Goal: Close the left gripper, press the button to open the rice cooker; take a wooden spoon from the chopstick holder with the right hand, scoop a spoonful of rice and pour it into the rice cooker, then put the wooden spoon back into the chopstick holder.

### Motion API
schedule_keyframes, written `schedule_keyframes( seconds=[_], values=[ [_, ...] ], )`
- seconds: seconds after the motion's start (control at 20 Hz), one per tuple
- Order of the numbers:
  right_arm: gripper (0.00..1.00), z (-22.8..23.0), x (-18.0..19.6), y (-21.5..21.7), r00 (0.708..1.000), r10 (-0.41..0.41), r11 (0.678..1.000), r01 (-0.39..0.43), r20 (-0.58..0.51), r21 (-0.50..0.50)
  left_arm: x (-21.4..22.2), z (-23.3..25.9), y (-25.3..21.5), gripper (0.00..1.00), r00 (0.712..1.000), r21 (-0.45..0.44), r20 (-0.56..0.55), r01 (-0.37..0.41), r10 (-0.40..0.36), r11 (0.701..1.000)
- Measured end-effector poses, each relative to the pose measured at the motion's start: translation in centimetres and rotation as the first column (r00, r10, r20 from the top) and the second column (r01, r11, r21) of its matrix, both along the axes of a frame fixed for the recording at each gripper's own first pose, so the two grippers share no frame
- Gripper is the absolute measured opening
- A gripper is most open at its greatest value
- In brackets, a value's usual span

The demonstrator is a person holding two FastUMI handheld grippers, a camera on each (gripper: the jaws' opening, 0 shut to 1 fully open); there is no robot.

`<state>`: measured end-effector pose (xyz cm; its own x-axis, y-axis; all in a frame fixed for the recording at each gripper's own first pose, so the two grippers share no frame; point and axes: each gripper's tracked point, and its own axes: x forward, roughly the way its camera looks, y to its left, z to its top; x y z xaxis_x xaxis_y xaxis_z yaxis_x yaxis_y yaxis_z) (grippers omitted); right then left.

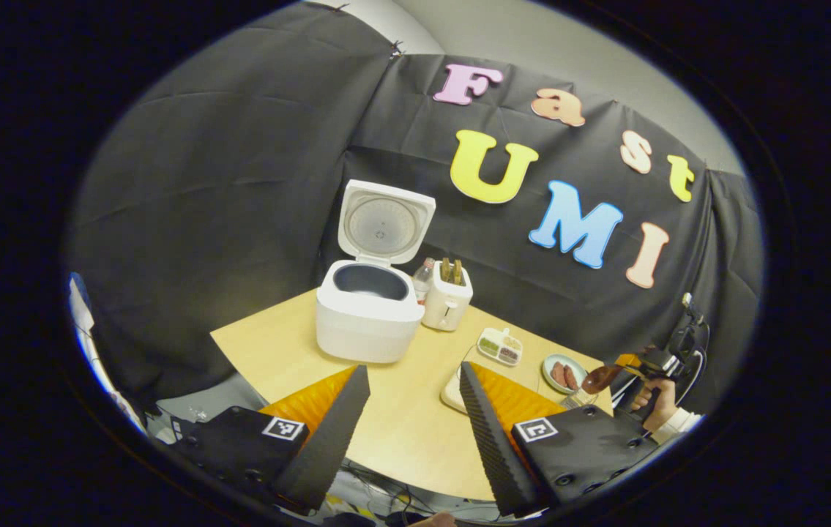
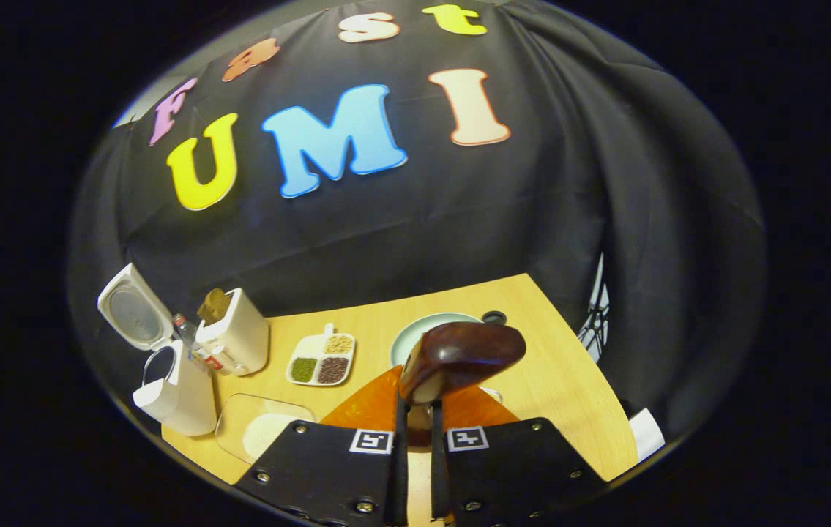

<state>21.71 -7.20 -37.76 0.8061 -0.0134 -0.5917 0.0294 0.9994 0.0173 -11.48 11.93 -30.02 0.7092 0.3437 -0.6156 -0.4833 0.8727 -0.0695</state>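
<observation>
Rice cooker lid up, pot bare; right gripper jaws clenched on dark wooden spoon; left gripper jaws released.

No word or number could be read on anything on the table. The only signs were small square black-and-white code markers: two on the left gripper, one beside each finger, and two on the right gripper, side by side at its base. The bottle bore a red label, too small to read.
</observation>
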Motion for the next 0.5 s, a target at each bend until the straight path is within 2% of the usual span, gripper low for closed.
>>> schedule_keyframes(
  seconds=[0.15,0.2,0.25,0.3,0.4,0.45,0.5],
  values=[
    [0.13,-0.1,-1.6,6.8,0.994,0.103,0.995,-0.103,-0.027,0.014,-0.7,1.4,1.8,0.89,0.998,0.011,0.040,0.040,-0.040,0.999],
    [0.13,-0.6,-2.0,9.1,0.991,0.130,0.991,-0.129,-0.040,0.033,-1.0,1.7,2.2,0.83,0.997,0.005,0.047,0.056,-0.056,0.998],
    [0.13,-1.3,-2.3,10.9,0.987,0.152,0.988,-0.151,-0.048,0.032,-1.3,2.0,2.6,0.84,0.996,-0.001,0.054,0.069,-0.068,0.998],
    [0.13,-2.0,-2.2,12.3,0.983,0.175,0.985,-0.175,-0.057,0.013,-1.5,2.4,3.0,0.94,0.995,0.000,0.064,0.078,-0.078,0.997],
    [0.13,-4.3,-2.5,14.8,0.969,0.225,0.973,-0.228,-0.107,-0.018,-1.8,2.8,4.4,0.83,0.995,0.009,0.063,0.075,-0.075,0.997],
    [0.13,-5.8,-2.6,16.0,0.961,0.241,0.969,-0.246,-0.135,-0.018,-1.9,3.1,4.6,0.83,0.995,0.006,0.068,0.070,-0.070,0.998],
    [0.13,-7.1,-2.5,16.8,0.954,0.254,0.966,-0.260,-0.160,-0.017,-1.8,3.2,4.8,0.89,0.995,0.009,0.073,0.062,-0.062,0.998]
  ],
)
